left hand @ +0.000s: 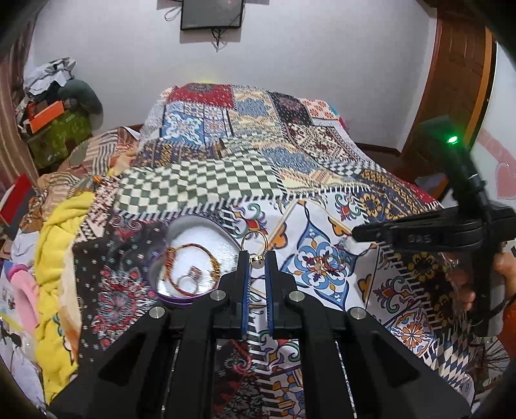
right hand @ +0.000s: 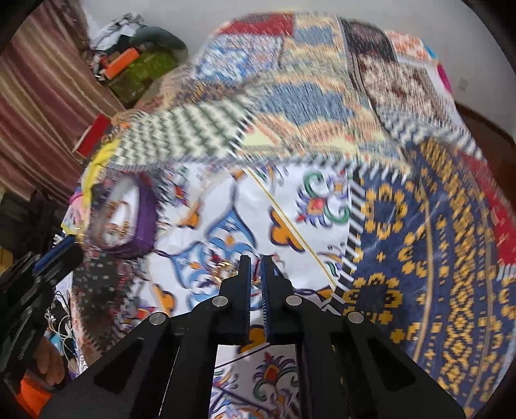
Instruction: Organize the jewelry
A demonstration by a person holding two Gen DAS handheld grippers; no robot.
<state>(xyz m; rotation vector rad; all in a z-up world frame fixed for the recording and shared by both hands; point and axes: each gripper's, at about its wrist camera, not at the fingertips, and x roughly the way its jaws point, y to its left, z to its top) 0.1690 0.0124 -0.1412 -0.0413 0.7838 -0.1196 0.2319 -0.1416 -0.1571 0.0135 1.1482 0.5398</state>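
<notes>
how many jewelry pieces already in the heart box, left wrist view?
2 clear. A beaded bangle lies across the box floor; a ring sits inside its loop. A gold hoop is outside, held in the left tongs. More may be hidden.

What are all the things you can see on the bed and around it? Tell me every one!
Jewelry box: one, purple, heart-shaped, white inside, on the quilt.
Bracelet: one, red-orange beads, in the box.
Ring: one, silver, in the box.
Hoop earring: one, gold, held in the left gripper's tips.
Red thread piece: one, on the quilt, right of the earring.
Quilt: one, many-coloured patchwork, covering the bed.
Yellow cloth: one, left of the box.
Black frame: one, on the wall.
Left gripper: black, shut on the earring.
Right gripper: black, nearly closed, blurred.
Hand: one, holding the right gripper.
</notes>
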